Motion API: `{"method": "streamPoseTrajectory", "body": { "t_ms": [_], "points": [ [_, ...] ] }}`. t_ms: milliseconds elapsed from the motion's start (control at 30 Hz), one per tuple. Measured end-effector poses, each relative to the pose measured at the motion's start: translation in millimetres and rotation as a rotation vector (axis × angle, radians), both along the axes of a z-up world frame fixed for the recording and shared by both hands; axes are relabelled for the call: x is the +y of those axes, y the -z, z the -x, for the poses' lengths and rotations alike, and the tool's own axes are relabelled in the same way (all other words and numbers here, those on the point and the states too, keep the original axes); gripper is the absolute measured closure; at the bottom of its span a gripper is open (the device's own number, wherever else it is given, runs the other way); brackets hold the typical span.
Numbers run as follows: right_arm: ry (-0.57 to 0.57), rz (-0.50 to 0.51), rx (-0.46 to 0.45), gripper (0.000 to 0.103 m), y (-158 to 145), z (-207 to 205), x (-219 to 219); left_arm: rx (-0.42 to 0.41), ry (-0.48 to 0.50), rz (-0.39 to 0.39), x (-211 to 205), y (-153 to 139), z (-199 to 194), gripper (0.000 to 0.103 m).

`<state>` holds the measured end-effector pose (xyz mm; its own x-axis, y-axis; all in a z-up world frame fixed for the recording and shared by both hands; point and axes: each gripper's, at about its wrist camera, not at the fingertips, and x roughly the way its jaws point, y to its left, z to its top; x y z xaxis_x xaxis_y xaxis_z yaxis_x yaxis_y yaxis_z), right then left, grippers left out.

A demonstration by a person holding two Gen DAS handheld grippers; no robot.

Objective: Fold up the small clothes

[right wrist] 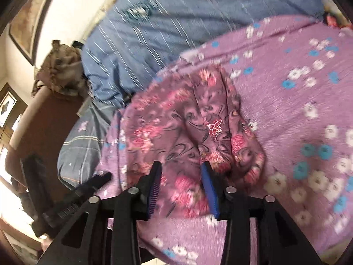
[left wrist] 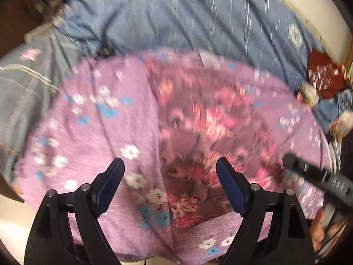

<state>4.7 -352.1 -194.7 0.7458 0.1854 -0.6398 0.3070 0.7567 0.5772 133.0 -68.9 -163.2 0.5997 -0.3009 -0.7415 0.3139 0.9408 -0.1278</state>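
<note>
Both wrist views, blurred by motion. A small garment of mauve cloth printed with pink flowers lies folded on a lilac sheet patterned with white and blue blossoms, spread over a bed; a blue striped quilt lies beyond it. The left gripper points steeply down above the near end of the garment, jaws wide and holding nothing. The right gripper is angled down over the same garment, jaws partly apart with only cloth seen beneath them, not pinched. Each gripper appears at the edge of the other's view. No containers are visible.
</note>
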Motion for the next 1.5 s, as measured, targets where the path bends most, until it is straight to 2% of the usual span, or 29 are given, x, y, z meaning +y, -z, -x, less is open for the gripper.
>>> {"method": "streamPoseTrajectory", "body": {
  "t_ms": [67, 167, 267, 400, 567, 1033, 1267, 1500],
  "points": [
    [0.006, 0.04, -0.036, 0.05, -19, 17, 7, -0.065, -0.015, 0.019, 8, -28, 14, 0.017],
    [0.024, 0.117, -0.087, 0.045, -48, 38, 15, -0.185, -0.027, 0.013, 13, -65, 43, 0.016],
    [0.022, 0.166, -0.127, 0.039, -72, 49, 24, -0.285, -0.028, 0.002, 15, -88, 68, 0.014],
    [0.011, 0.176, -0.192, 0.037, -97, 66, 35, -0.356, -0.036, -0.031, 19, -105, 88, 0.014],
    [-0.007, 0.196, -0.238, 0.036, -115, 79, 49, -0.412, -0.048, -0.052, 23, -118, 108, 0.014],
    [-0.038, 0.222, -0.31, 0.035, -141, 95, 74, -0.47, -0.067, -0.058, 28, -133, 133, 0.013],
    [-0.018, 0.328, -0.284, 0.033, -151, 95, 92, -0.484, -0.076, -0.062, 27, -134, 139, 0.0],
    [-0.027, 0.386, -0.279, 0.03, -153, 93, 103, -0.471, -0.065, -0.059, 27, -130, 140, 0.0]
  ]
}}
